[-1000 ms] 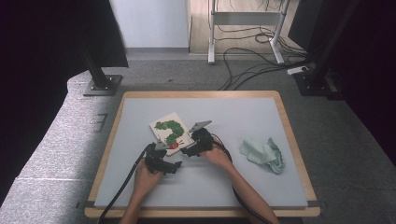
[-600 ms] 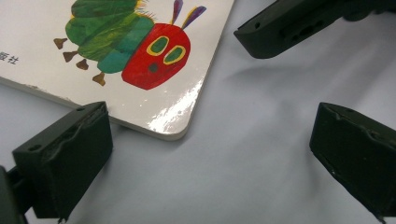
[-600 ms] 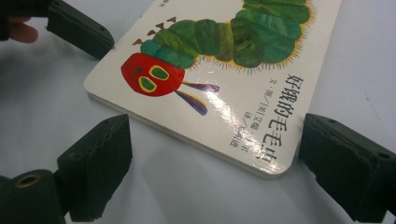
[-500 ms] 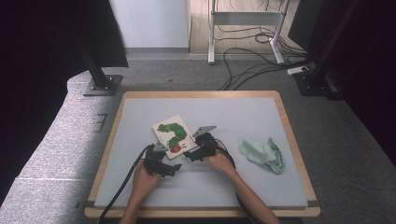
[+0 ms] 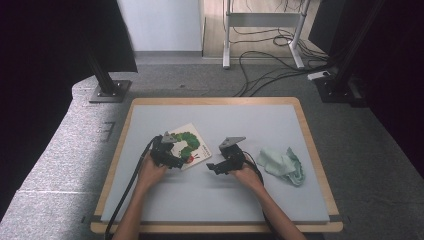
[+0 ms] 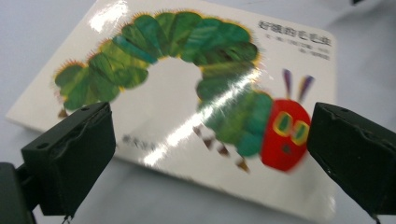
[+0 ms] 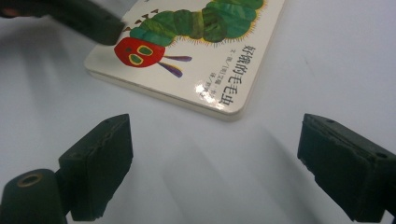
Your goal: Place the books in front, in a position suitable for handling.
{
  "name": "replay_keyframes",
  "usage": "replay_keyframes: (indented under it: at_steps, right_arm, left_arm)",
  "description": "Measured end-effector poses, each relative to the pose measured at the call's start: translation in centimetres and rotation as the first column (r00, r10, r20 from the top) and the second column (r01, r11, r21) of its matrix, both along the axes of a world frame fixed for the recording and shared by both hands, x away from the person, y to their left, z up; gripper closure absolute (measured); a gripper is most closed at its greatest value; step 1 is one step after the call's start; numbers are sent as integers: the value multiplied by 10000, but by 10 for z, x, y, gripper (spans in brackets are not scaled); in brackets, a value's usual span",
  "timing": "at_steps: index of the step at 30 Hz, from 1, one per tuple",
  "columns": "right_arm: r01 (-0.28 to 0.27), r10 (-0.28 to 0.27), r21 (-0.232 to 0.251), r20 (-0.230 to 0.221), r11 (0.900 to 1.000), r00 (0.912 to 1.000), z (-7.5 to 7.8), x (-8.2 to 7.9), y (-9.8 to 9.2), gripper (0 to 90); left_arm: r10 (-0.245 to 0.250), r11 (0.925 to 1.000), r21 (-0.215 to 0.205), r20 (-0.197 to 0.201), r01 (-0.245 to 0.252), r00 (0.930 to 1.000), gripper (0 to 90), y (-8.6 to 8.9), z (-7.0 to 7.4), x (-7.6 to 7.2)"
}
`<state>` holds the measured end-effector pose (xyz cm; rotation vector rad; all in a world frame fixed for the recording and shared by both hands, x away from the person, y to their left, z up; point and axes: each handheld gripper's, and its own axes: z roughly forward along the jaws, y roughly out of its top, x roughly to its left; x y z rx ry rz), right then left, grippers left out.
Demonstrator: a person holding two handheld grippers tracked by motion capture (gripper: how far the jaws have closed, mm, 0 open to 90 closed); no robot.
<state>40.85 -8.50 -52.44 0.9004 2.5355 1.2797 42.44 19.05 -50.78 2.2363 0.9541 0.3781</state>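
The book (image 5: 189, 146) lies flat and closed on the grey tabletop (image 5: 280, 125), left of its middle, cover up with a green caterpillar on white. We judge it a board book: thick stiff pages, rounded corners, light enough for one pair of tongs, not fragile, and unlikely to bend when lifted by one edge. The glossy cover throws glare in the left gripper view, so we expect it to be slippery under the pads. Since it sits flush on the tabletop, the best hold looks like an edge or a corner, with one jaw slid beneath and the other on top, perhaps after tipping the near edge up. Our left tongs (image 6: 205, 154) stand wide over the cover, one jaw at each side of the caterpillar, clamping nothing. Our right tongs (image 7: 212, 172) are also wide and empty, hovering over bare tabletop just off the book's corner. A crumpled pale green cloth (image 5: 284, 164) lies well apart to the right.
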Motion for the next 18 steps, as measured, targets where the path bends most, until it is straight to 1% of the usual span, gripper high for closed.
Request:
replay_keyframes:
  at_steps: [1,2,3,4,5,6,7,9,10,11,13,14,16,17,18]
  right_arm:
    - [-33,33,22,-11,10000,10000,0,-1,-2,98]
    - [-39,40,58,-49,10000,10000,0,-2,-4,98]
    - [-34,35,72,-58,10000,10000,-1,-3,-5,98]
    - [-51,51,75,-70,10000,10000,-1,-4,-6,97]
    - [-95,95,72,-68,9999,9999,-1,-4,-7,97]
    - [-83,84,90,-99,9999,9999,-1,-5,-8,97]
    - [-117,118,77,-107,9999,9999,-1,-7,-10,97]
    - [-145,146,69,-131,9999,9998,-1,-10,-13,97]
    - [-185,186,65,-136,9998,9997,-1,-12,-15,97]
    - [-204,204,70,-123,9998,9997,-2,-13,-16,97]
    - [-224,225,14,-159,9997,9996,-2,-17,-18,97]
    - [-233,233,1,-182,9997,9996,-2,-19,-18,97]
    - [-299,299,22,-197,9996,9994,-4,-23,-21,97]
    - [-320,319,1,-234,9995,9992,-5,-24,-21,97]
    - [-339,338,-27,-259,9994,9991,-6,-25,-22,97]
  left_arm:
    - [18,10000,56,18,-18,10000,16,0,-2,6]
    - [76,9999,136,-79,-75,9999,16,-1,-3,11]
    - [82,9994,335,-143,-77,9999,16,0,-3,15]
    - [177,9993,332,-49,-176,9998,16,0,-5,19]
    - [276,9995,166,74,-277,9996,16,1,-6,22]
    - [435,9990,-117,206,-433,9988,19,3,-8,26]
    - [547,9983,-235,254,-541,9982,18,7,-10,31]
    - [603,9982,-61,225,-602,9979,11,10,-9,38]
    - [634,9980,-66,146,-633,9979,9,11,-8,41]
    - [656,9978,-77,233,-655,9976,10,11,-8,44]
    - [760,9968,-267,358,-750,9965,13,13,-10,48]
    - [778,9962,-426,510,-757,9957,8,15,-12,51]
    - [975,9939,-590,662,-937,9930,6,18,-14,54]
    - [1070,9922,-703,565,-1029,9927,9,21,-15,57]
    - [1162,9893,-934,381,-1123,9925,9,25,-16,59]
